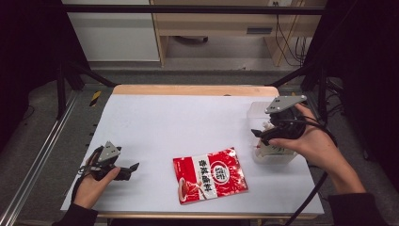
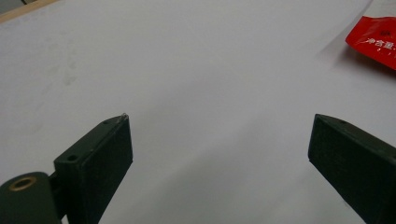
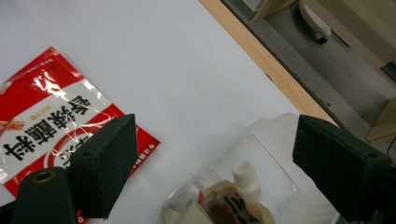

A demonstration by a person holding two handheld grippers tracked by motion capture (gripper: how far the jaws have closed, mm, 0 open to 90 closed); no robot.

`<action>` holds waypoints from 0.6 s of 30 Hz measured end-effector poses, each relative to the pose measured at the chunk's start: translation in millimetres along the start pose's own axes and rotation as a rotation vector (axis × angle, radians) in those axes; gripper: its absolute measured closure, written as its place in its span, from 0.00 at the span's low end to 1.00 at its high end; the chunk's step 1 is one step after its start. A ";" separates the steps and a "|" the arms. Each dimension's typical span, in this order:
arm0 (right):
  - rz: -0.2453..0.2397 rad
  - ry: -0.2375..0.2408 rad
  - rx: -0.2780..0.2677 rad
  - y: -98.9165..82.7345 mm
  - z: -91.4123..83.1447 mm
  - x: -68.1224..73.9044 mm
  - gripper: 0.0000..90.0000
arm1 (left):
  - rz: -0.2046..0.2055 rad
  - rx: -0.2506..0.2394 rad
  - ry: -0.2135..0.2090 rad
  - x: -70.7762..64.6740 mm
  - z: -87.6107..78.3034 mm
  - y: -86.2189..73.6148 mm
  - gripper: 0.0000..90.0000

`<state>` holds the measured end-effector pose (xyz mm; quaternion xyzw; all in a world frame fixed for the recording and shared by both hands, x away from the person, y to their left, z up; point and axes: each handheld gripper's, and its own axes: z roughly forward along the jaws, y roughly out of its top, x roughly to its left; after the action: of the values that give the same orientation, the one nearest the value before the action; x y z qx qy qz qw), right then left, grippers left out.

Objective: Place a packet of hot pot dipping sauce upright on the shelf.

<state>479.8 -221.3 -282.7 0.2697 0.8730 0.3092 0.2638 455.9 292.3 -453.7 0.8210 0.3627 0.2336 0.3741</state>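
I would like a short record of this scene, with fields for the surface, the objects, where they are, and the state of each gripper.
surface: white table top with a wooden far edge
object 1: red snack packet, lying flat near the front middle
object 2: clear plastic container at the right side, with a small white-capped pouch inside
left gripper: open, nothing between the jaws, low at the front left
right gripper: open, empty, above the container
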 end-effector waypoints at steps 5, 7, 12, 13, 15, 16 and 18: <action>-0.038 0.028 -0.011 14.9 5.0 21.3 0.14 | -0.003 -0.003 0.003 1.0 0.3 0.2 0.07; -0.049 0.033 -0.008 18.6 7.0 27.7 0.14 | -0.003 -0.002 0.002 0.8 1.2 0.2 0.07; -0.064 0.049 -0.025 24.3 11.2 38.5 0.13 | 0.002 0.002 0.001 -0.3 1.9 0.6 0.07; -0.063 0.055 -0.028 26.0 14.2 43.6 0.13 | 0.006 0.004 0.001 -0.6 1.5 0.7 0.07; -0.063 0.064 -0.030 27.4 17.6 49.2 0.12 | 0.005 0.001 0.000 -0.9 1.3 0.7 0.07; -0.063 0.069 -0.030 28.0 19.4 52.1 0.12 | 0.005 0.001 0.000 -0.8 1.6 0.7 0.07; -0.067 0.072 -0.032 28.5 21.2 54.5 0.12 | 0.007 0.005 -0.001 -0.6 1.8 0.6 0.07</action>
<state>462.8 -159.3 -293.4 0.2248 0.8854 0.3235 0.2466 457.0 290.7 -454.4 0.8232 0.3602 0.2337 0.3714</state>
